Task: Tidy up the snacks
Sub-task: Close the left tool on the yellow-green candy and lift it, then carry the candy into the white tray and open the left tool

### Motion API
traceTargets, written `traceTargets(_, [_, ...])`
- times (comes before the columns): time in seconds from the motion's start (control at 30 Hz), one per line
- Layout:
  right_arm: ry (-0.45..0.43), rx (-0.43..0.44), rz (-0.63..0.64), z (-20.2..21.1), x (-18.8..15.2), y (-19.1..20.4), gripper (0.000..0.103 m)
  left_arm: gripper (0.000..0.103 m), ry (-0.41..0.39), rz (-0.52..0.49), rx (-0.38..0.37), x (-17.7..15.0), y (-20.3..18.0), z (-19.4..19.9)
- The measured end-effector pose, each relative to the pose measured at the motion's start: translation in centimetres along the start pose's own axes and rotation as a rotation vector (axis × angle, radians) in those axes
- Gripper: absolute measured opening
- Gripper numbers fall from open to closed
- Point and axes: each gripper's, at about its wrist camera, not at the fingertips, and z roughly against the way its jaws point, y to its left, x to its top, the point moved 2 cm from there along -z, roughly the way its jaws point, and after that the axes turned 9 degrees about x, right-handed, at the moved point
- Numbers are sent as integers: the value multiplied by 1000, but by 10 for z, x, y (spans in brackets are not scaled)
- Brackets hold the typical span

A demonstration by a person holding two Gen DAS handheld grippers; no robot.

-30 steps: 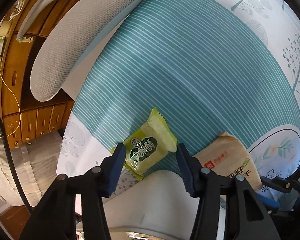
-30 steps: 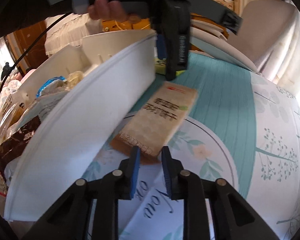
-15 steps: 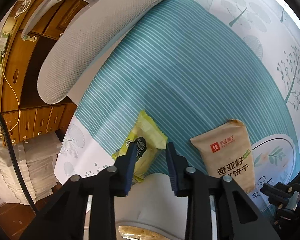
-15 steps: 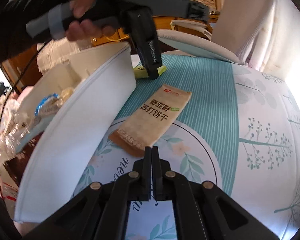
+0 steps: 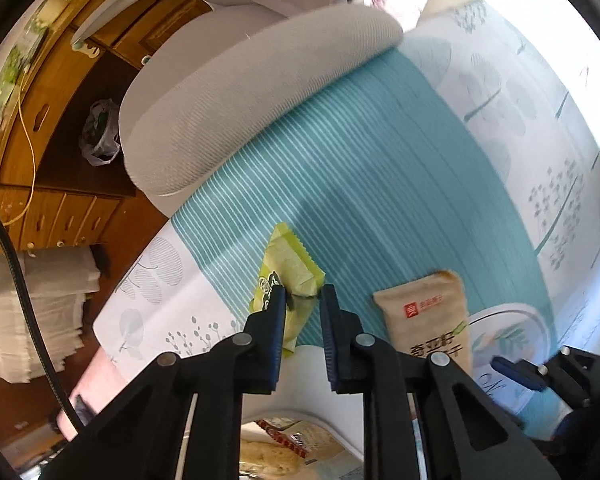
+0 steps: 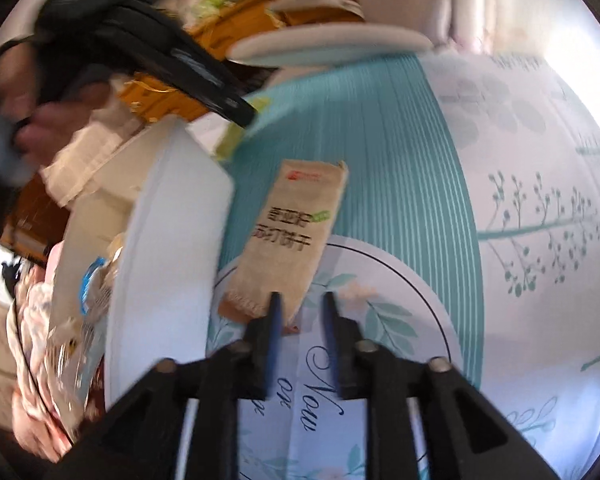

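Observation:
My left gripper (image 5: 303,295) is shut on the near end of a green snack packet (image 5: 288,276), held just above the teal striped tablecloth (image 5: 372,184). A tan cracker packet (image 5: 428,308) lies flat to its right. In the right wrist view my right gripper (image 6: 300,300) is open, its fingertips at the near end of the tan cracker packet (image 6: 296,228), not closed on it. The left gripper (image 6: 204,80) with the green packet (image 6: 236,136) shows beyond, blurred. A white bin (image 6: 172,248) stands left, with snacks inside.
A grey chair seat (image 5: 236,92) overlaps the table's far edge. Wooden drawers (image 5: 60,216) and stacked white cloth (image 5: 28,312) lie beyond the left edge. The white bin's rim (image 5: 316,412) sits under my left gripper, with packets inside.
My left gripper closed on the green packet and lifted it a little. My right gripper went from shut to open and moved up to the tan packet's near end.

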Motion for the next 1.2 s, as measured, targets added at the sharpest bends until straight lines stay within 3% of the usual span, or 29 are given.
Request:
traceTargets(0.03, [3, -3, -36, -2, 2, -1, 36, 14, -9, 9, -14, 0, 3, 3])
traceTargets(0.13, [-7, 25, -125, -2, 7, -3, 38, 13, -54, 47, -71, -2, 10, 20])
traceTargets(0.2, [-15, 30, -184, -3, 14, -3, 48, 13, -85, 71, -105, -6, 16, 31])
traceTargets(0.27, [-16, 18, -224, -6, 18, -1, 58, 13, -123, 99, -143, -11, 22, 47])
traceTargets(0.37, [-4, -14, -258, -12, 28, 5, 63, 13, -185, 135, -192, -22, 32, 72])
traceTargets(0.53, [41, -58, -315, -29, 42, 11, 63, 13, -272, 185, -255, -47, 53, 114])
traceTargets(0.87, [86, -150, -331, -46, 51, 21, 63, 13, -395, 284, -279, -116, 105, 166])
traceTargets(1.03, [102, -172, -336, -47, 53, 17, 63, 13, -420, 361, -289, -150, 124, 176])
traceTargets(1.2, [109, -100, -379, -53, 51, 11, 63, 13, -373, 443, -300, -185, 138, 161])
